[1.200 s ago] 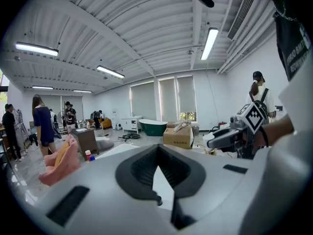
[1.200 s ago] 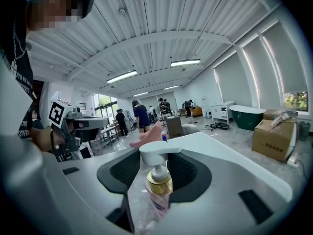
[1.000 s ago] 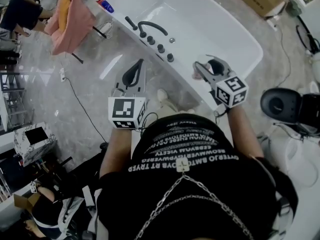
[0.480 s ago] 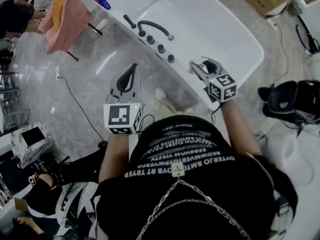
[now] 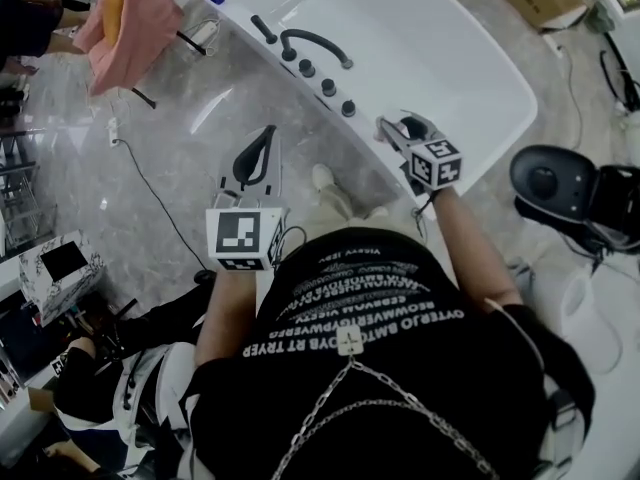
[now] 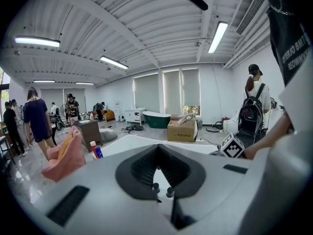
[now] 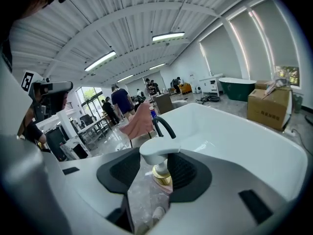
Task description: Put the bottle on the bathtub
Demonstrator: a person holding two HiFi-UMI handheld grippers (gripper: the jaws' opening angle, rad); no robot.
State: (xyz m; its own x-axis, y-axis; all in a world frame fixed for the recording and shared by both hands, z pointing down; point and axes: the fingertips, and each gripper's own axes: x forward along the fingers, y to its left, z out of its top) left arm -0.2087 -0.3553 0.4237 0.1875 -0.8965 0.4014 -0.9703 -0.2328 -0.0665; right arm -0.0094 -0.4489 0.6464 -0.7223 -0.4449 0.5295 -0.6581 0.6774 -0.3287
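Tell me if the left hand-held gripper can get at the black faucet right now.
Probably yes: the left hand-held gripper is shut and empty, and nothing stands between it and the faucet on the bathtub ahead.

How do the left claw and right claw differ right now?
Left claw is shut and empty; right claw is shut on the pump bottle. Left claw hangs over the marble floor; right claw is at the bathtub rim. Each carries a marker cube.
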